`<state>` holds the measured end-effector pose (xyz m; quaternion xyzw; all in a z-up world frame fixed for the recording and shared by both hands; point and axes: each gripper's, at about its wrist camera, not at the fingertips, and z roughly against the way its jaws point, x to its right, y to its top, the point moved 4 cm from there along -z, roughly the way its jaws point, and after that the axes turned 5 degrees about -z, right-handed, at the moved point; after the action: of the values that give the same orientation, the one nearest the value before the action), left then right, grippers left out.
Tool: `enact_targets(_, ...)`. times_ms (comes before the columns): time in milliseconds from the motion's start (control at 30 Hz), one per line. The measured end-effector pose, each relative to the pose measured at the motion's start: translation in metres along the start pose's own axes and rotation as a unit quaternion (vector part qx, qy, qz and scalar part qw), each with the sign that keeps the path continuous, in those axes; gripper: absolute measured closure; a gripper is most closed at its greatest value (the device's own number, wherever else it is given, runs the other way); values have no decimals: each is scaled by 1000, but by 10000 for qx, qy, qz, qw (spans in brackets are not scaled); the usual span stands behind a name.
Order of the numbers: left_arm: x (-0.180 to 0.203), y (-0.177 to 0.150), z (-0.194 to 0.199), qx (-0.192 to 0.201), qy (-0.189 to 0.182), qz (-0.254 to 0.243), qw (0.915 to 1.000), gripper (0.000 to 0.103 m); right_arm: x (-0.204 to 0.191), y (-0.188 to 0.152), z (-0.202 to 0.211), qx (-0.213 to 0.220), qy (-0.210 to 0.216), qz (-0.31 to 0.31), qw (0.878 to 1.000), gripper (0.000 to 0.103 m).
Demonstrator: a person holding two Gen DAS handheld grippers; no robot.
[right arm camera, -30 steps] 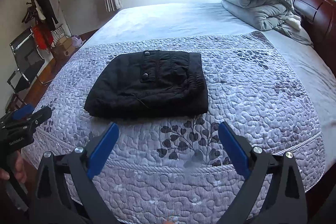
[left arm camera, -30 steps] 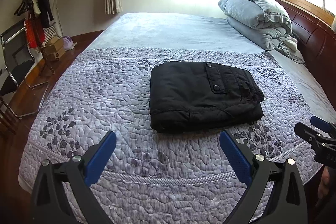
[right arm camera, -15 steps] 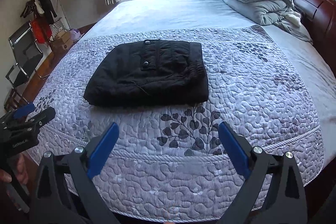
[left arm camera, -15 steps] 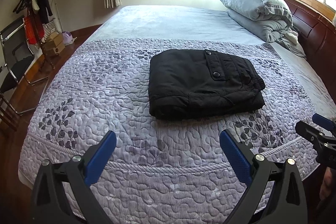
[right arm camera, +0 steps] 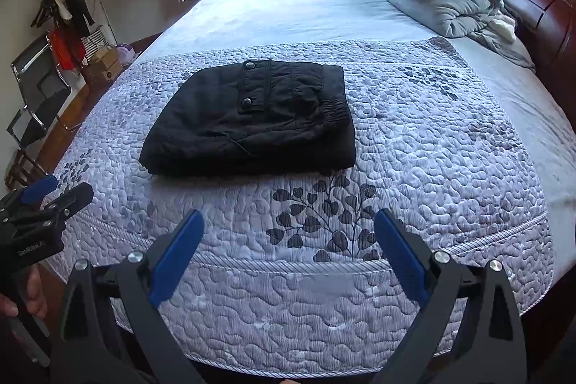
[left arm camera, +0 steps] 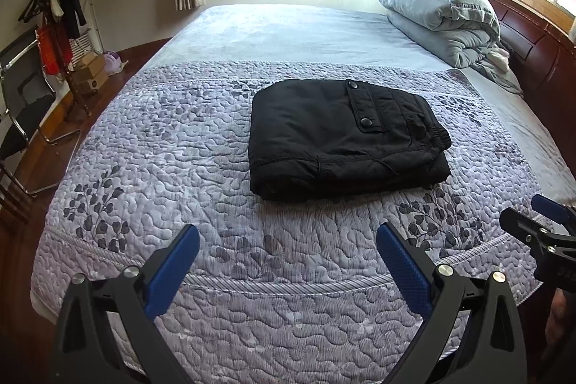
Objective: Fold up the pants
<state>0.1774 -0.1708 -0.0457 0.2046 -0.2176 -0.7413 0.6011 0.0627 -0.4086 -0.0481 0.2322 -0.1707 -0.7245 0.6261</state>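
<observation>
Black pants (left arm camera: 342,135) (right arm camera: 252,125) lie folded into a compact rectangle on the purple quilted bedspread (left arm camera: 180,150) (right arm camera: 432,150), pocket flap with two snaps on top. My left gripper (left arm camera: 288,254) hovers open over the near edge of the bed, well short of the pants, nothing between its blue pads. My right gripper (right arm camera: 288,240) is open too, held back from the pants at the same edge. Each gripper shows in the other's view: the right gripper (left arm camera: 540,233) at the right edge, the left gripper (right arm camera: 46,200) at the left edge, with a hand below it.
A folded grey duvet and pillow (left arm camera: 439,13) lie at the head of the bed by the dark wooden headboard (left arm camera: 532,53). A coat stand (left arm camera: 57,24), a chair (left arm camera: 21,103) and boxes (left arm camera: 90,74) stand on the floor to the left.
Both grippers have drawn back and risen a little from the bed, so more of the near quilt edge shows. The pants have not moved.
</observation>
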Motion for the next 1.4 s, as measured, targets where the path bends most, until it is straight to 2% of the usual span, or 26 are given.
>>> enact_targets(233,8,-2,-3,-52,-34,-133,9999,4,0,-2,-3,-56,0,25,10000,8)
enact_targets(467,4,0,-2,-15,-97,-8,10000,4,2,0,-2,-39,-19,44,10000,8)
enact_targets(1400,6,1,-3,-8,-78,-60,10000,4,-1,1,-3,-48,-17,120,9999,8)
